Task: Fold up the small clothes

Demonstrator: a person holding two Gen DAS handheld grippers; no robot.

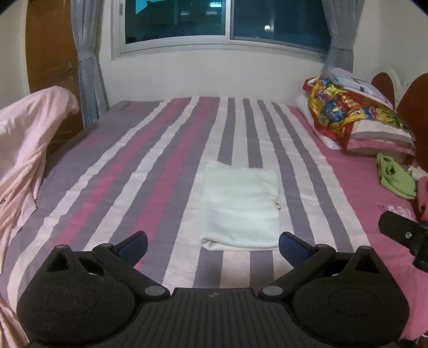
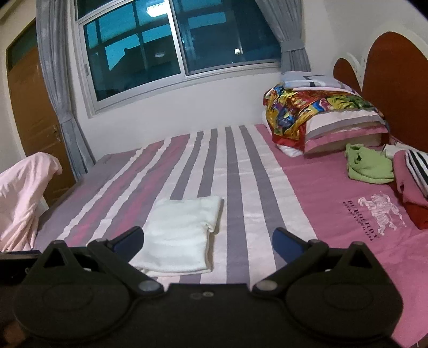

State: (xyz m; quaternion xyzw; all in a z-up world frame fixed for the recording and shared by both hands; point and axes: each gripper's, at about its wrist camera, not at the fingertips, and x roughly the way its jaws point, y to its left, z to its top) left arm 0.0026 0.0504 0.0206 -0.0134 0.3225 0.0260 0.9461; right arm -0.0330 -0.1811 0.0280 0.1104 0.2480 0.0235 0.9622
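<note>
A white garment (image 1: 240, 206) lies folded into a flat rectangle on the striped bed sheet (image 1: 133, 166); it also shows in the right wrist view (image 2: 182, 235). My left gripper (image 1: 213, 246) is open and empty, held just in front of the garment's near edge. My right gripper (image 2: 208, 239) is open and empty, with the garment just ahead of its left finger. A crumpled green garment (image 1: 396, 176) lies at the right by the pillows, also in the right wrist view (image 2: 366, 166). The right gripper's body (image 1: 404, 235) shows at the left view's right edge.
A pink cloth (image 1: 26, 150) hangs over something at the bed's left side. Pillows with a colourful cloth (image 1: 347, 109) sit at the back right by the brown headboard (image 2: 396, 80). Red and striped clothes (image 2: 412, 182) lie at the far right. A window (image 1: 222, 24) is behind.
</note>
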